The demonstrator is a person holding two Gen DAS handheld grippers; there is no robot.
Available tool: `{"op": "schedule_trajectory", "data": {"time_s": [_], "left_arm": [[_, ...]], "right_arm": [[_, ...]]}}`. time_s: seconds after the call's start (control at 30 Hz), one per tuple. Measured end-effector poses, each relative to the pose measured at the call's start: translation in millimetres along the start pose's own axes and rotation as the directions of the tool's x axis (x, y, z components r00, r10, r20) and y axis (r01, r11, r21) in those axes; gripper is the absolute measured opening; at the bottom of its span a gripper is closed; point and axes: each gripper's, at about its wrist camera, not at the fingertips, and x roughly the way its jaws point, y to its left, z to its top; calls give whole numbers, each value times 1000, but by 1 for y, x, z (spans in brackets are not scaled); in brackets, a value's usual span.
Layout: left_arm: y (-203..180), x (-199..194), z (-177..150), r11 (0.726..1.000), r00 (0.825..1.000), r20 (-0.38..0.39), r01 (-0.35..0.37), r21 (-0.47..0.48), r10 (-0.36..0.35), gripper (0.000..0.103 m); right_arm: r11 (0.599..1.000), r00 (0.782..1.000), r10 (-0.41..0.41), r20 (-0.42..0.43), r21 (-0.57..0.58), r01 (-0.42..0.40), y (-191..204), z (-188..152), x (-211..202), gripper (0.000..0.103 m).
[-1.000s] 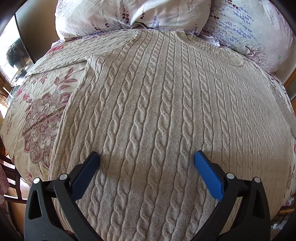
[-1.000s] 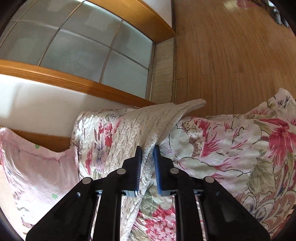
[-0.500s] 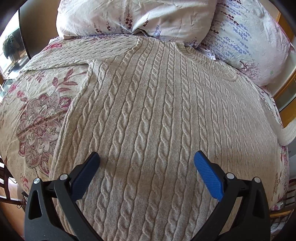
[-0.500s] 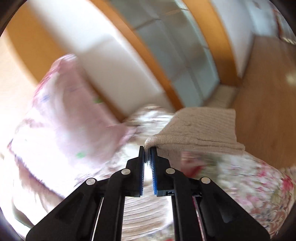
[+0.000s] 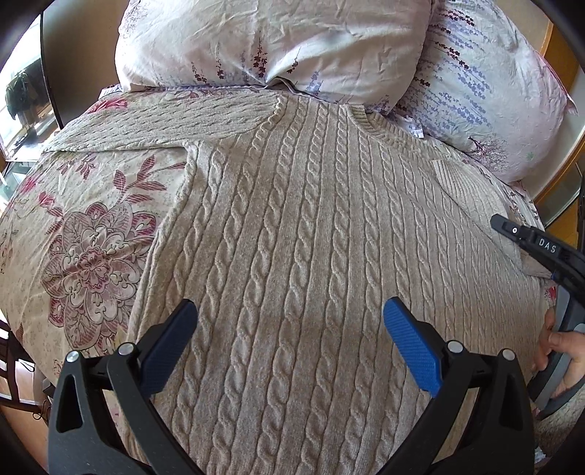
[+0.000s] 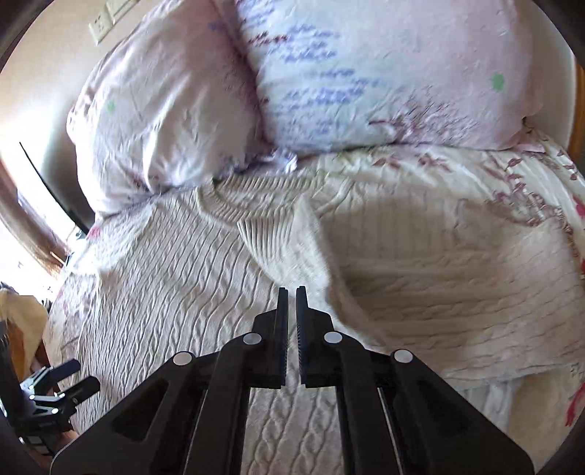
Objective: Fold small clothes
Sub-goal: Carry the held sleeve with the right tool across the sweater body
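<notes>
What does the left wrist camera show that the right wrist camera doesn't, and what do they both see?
Only the left wrist view shows the outstretched sleeve lying flat on the floral bedspread, and the open left gripper over the sweater's body. Only the right wrist view shows the wall socket and the other sleeve folded in across the sweater, with the right gripper nearly closed and nothing clearly held. Both show the cable-knit sweater, its ribbed collar and the two pillows.
</notes>
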Motion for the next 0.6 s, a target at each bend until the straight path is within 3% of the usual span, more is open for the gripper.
{"op": "schedule_trajectory", "data": {"time_s": [0.17,0.23,0.37,0.4,0.47,0.6], "left_arm": [[8,0,-4,1000,1000,-9,-1,-22,1,101],[10,-1,-5,1000,1000,-10,-3,-23,3,101],[15,-3,-7,999,1000,-3,-11,-32,10,101],[17,-4,-7,999,1000,-4,-12,-37,12,101],[20,-3,-7,999,1000,-7,-15,-43,15,101],[23,-3,-7,999,1000,-13,-19,-47,19,101]], "right_arm": [[996,1000,-15,-25,-86,12,23,-6,2,5],[991,999,-32,12,-128,33,34,-6,-9,8],[987,985,-79,151,-126,98,31,11,-30,54],[987,982,-103,159,-105,120,23,19,-31,59],[991,985,-120,124,-40,126,4,34,-23,59],[994,998,-61,-3,85,61,-28,53,8,59]]}}
